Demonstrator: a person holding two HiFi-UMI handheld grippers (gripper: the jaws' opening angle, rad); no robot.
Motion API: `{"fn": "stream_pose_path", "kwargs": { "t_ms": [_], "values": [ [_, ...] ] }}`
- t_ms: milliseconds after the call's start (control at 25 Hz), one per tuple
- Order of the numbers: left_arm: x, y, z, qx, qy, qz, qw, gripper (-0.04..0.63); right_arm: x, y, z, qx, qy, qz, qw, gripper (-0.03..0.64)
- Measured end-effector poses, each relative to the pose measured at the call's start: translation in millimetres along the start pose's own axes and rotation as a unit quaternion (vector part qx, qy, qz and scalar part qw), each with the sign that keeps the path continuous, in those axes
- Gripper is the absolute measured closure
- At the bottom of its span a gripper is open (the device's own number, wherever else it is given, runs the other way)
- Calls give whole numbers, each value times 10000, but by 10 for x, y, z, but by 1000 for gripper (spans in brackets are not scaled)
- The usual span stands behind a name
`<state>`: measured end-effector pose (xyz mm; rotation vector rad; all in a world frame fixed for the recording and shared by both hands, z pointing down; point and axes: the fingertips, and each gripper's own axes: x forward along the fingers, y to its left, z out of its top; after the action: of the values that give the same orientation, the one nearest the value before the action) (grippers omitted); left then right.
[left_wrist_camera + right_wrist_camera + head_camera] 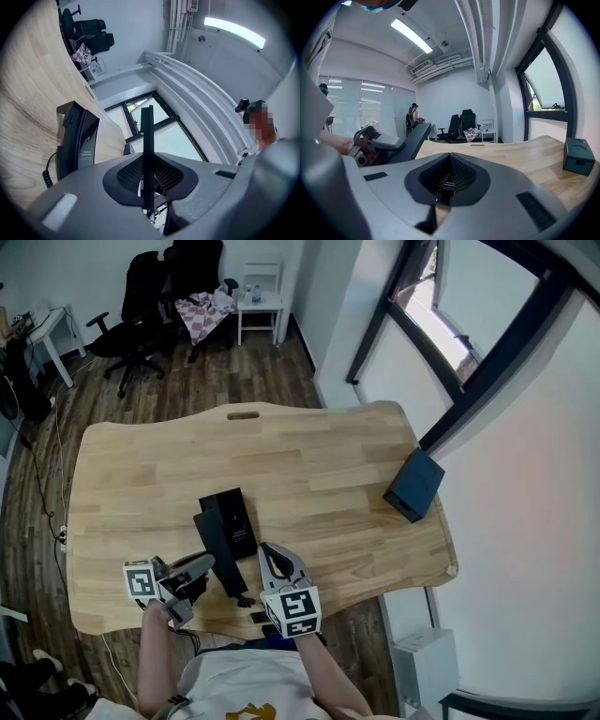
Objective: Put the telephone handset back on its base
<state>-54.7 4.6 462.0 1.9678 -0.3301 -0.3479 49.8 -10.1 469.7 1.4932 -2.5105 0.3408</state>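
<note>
The black telephone base (234, 514) lies on the wooden table (319, 460) near its front edge. It shows again at the left of the left gripper view, with the coiled cord (46, 177) below the base (77, 138). The slim black handset (223, 559) is held edge-on as a thin bar (147, 140), with my left gripper (147, 176) shut on it just in front of the base. In the head view the left gripper (206, 564) is at the handset's left side. My right gripper (267, 551) hovers just right of the handset, jaws shut (447, 180) with nothing gripped. The handset (412, 140) rises at that view's left.
A dark box (414, 486) stands near the table's right edge, also in the right gripper view (578, 157). Office chairs (141, 306) and a white side table (260, 306) stand beyond the far edge. A window wall runs along the right.
</note>
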Motion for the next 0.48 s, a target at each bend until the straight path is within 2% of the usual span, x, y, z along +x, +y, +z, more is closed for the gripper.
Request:
{"fn": "stream_pose_path", "kwargs": {
  "t_ms": [480],
  "values": [
    [128, 175, 162, -17, 6, 121, 9999, 526, 259, -236, -67, 138, 94, 122, 9998, 611]
  ]
}}
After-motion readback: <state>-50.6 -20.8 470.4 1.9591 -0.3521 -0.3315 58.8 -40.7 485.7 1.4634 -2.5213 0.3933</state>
